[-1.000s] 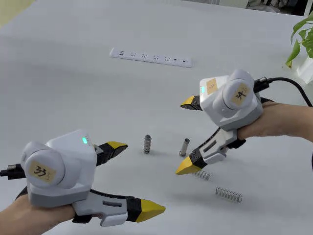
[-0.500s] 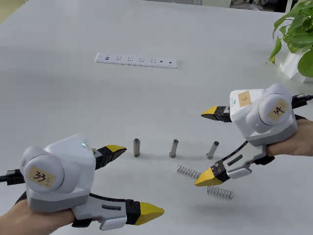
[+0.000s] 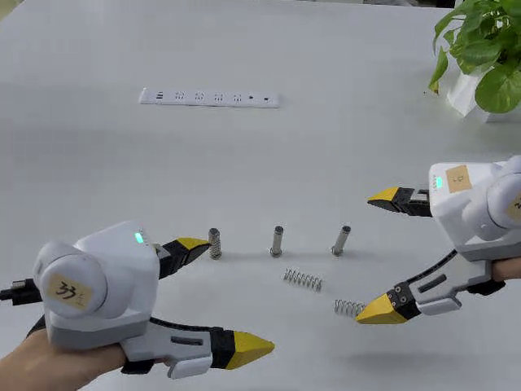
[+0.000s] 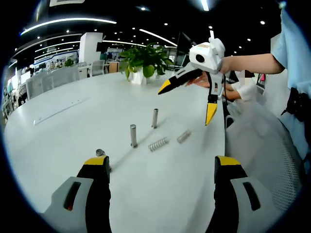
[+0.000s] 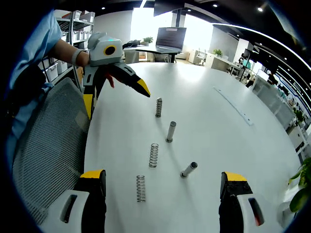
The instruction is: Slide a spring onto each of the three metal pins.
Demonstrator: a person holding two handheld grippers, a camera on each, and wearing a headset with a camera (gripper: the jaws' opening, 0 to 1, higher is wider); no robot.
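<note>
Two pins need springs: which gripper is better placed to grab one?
Right. The right gripper, fingers open, hovers beside a loose spring; the left gripper sits by the sprung pin, farther off.

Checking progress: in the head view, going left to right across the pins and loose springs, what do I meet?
Pin wearing a spring → bare pin → loose spring → second bare pin.
</note>
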